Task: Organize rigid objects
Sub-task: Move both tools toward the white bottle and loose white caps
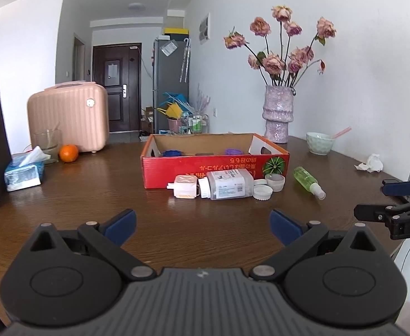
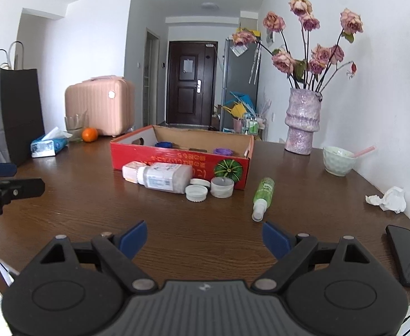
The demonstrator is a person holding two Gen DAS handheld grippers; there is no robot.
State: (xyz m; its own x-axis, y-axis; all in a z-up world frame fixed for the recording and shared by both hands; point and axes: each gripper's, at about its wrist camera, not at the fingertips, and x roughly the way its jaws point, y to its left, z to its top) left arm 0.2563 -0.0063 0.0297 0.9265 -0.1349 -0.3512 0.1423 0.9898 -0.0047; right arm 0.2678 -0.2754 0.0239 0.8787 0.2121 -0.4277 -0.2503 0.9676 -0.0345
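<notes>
both grippers are hovering over the near edge of the brown wooden bench [image 1: 93,196], side by side. left gripper [image 1: 202,225] has its blue-padded jaws spread wide with nothing between them, and the right gripper [image 2: 203,236] is the same deal, wide apart and holding nothing.

past them, the loose stuff sits in a little cluster right against the front wall of the red cardboard box [image 2: 177,162]. there's a white charger plug [image 1: 185,186] on the left end, touching a clear plastic bottle [image 1: 228,184] lying on its side. just right of the bottle are two white caps [image 2: 196,192] and a small clear cup [image 2: 221,187]. a green spray bottle [image 2: 263,197] lies on its side a bit apart to the right, nozzle pointing toward the right gripper.

inside the box you can see a blue lid [image 1: 172,153] and a purple lid [image 1: 234,151], can't tell much more than that.

further out: a purple vase [image 1: 278,113] of dried roses and a pale green bowl [image 1: 319,142] by the wall, a crumpled tissue [image 2: 388,199], a black phone [image 2: 407,254] at the right edge. on the far left are a tissue pack [image 1: 23,173], an orange [image 1: 68,153] and a pink suitcase [image 1: 70,114].
</notes>
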